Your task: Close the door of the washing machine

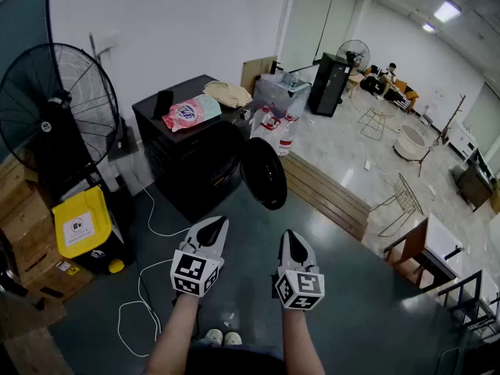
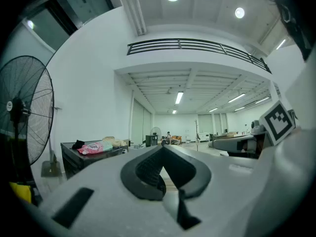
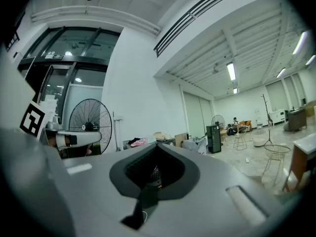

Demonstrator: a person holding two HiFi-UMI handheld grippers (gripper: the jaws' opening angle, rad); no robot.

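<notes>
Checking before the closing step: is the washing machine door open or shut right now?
Open: the door stands swung out, away from the front of the washing machine.

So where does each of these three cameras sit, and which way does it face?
Head view: on the person's head, looking down at the washer, its door open; forearms, shoes, left gripper and right gripper show.
Left gripper view: on that gripper, looking level along its shut jaws.
Right gripper view: likewise.
Shared: all see the fan and washer.
</notes>
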